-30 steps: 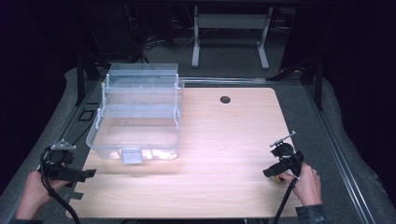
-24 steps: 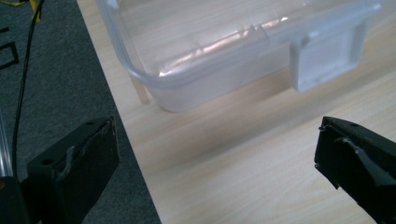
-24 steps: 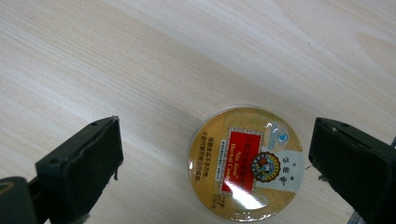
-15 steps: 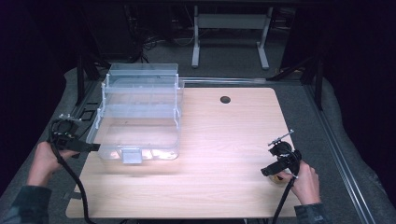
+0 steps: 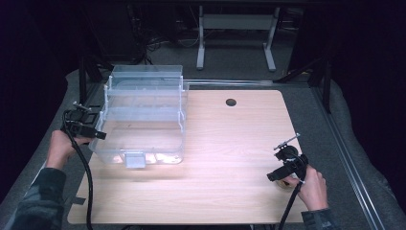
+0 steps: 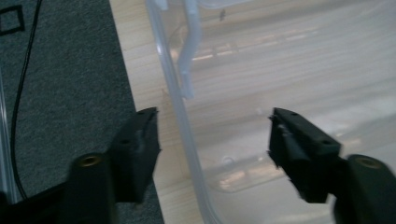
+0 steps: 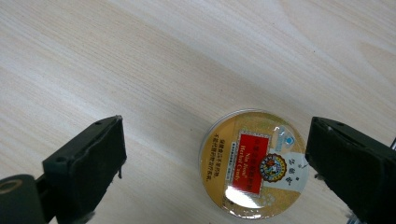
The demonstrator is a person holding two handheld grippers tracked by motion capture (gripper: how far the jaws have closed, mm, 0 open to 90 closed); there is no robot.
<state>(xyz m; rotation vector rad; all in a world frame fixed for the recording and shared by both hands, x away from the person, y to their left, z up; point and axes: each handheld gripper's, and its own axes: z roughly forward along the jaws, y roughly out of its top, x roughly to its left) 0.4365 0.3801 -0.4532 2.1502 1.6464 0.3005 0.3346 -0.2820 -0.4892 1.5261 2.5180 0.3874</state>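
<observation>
the left tongs (image 6: 212, 149) are straddling the left wall of the clear plastic drawer box (image 5: 143, 115) at the desk's (image 5: 230, 143) left edge, having just been closing, not yet pinching it. the right tongs (image 7: 215, 163) are hanging spread wide over a round candy tin (image 7: 254, 164) lying on the desk.

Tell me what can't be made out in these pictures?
- Round tin: small print under the red label is too small and glared over in the right gripper view.
- Clear plastic box: high view; glare hides whether anything lies inside.
- Left tongs: their view blurs the box wall between them; contact unclear.
</observation>
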